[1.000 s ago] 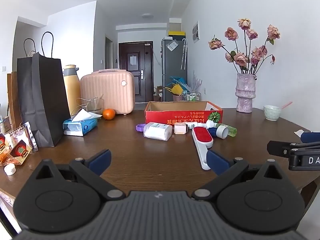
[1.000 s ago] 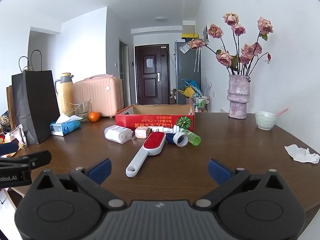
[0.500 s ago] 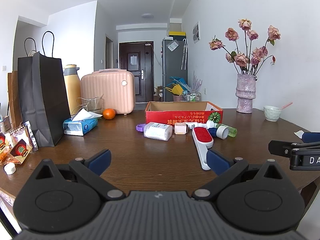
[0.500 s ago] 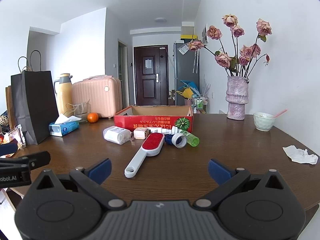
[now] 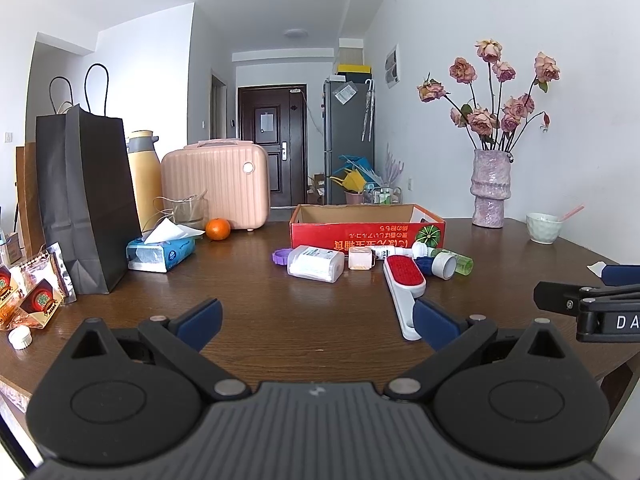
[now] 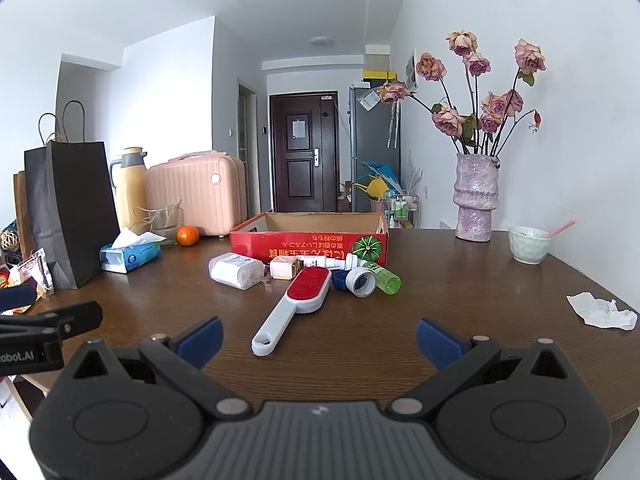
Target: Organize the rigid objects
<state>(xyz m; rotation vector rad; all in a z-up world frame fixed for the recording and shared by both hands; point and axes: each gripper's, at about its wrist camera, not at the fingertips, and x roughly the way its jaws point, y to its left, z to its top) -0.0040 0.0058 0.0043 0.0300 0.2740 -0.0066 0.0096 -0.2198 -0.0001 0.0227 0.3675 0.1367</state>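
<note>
A red open cardboard box (image 5: 366,229) (image 6: 308,240) stands mid-table. In front of it lie a white lint brush with a red pad (image 5: 402,286) (image 6: 298,298), a white plastic container (image 5: 316,263) (image 6: 237,271), a small square bottle (image 5: 360,258) (image 6: 285,269), a white tube (image 6: 326,261), a green bottle (image 5: 460,264) (image 6: 380,280), a blue-and-white cap (image 6: 358,281) and a purple lid (image 5: 281,256). My left gripper (image 5: 316,320) is open above the near table edge, with nothing between its fingers. My right gripper (image 6: 318,334) is open too, just short of the brush handle.
At the left stand a black paper bag (image 5: 86,200), a tissue pack (image 5: 160,252), an orange (image 5: 218,229), a yellow flask (image 5: 144,172) and a pink case (image 5: 216,184). A flower vase (image 6: 476,200), a bowl (image 6: 529,243) and crumpled paper (image 6: 602,314) sit at the right.
Both grippers have drifted slightly; the right view has crept a little nearer to the brush. Nothing on the table has moved and both stay open.
</note>
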